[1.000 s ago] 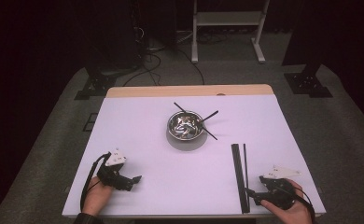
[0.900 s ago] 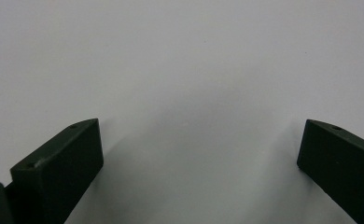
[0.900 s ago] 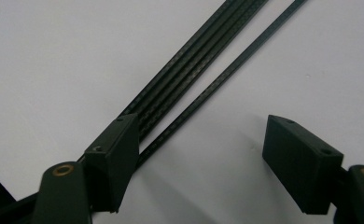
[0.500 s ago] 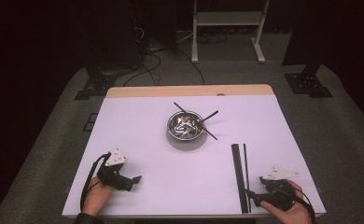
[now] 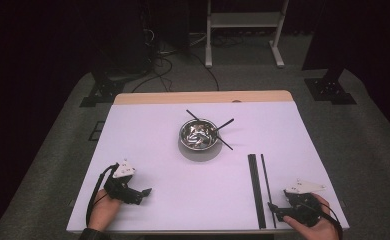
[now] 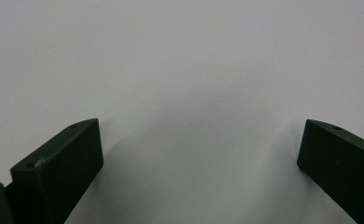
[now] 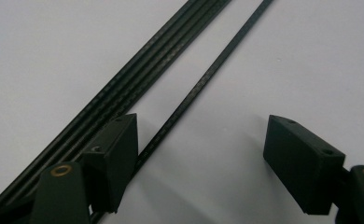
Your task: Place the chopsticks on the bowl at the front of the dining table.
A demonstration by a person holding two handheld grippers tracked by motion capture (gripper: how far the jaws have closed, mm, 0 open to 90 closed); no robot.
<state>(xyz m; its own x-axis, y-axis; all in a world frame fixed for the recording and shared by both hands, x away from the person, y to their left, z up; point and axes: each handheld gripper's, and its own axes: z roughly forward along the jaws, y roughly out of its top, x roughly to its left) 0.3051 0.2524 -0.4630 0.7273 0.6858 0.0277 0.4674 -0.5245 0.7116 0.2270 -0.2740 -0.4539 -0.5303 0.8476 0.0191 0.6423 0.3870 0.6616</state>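
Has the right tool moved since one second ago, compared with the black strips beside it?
No. The right tool sits at the near end of the black strips, same as before, jaws open.

We held the left hand-held gripper [image 5: 133,192] low at the near left of the desk [image 5: 148,140], our left hand [image 5: 104,212] wrapped around its back — its jaws stood wide apart with nothing between them, pointing toward the right. Our right hand [image 5: 315,225] gripped the right hand-held gripper [image 5: 278,212] at the near right corner, its jaws also spread wide and aimed leftward — both rested close to the surface, cables looping back toward our wrists.
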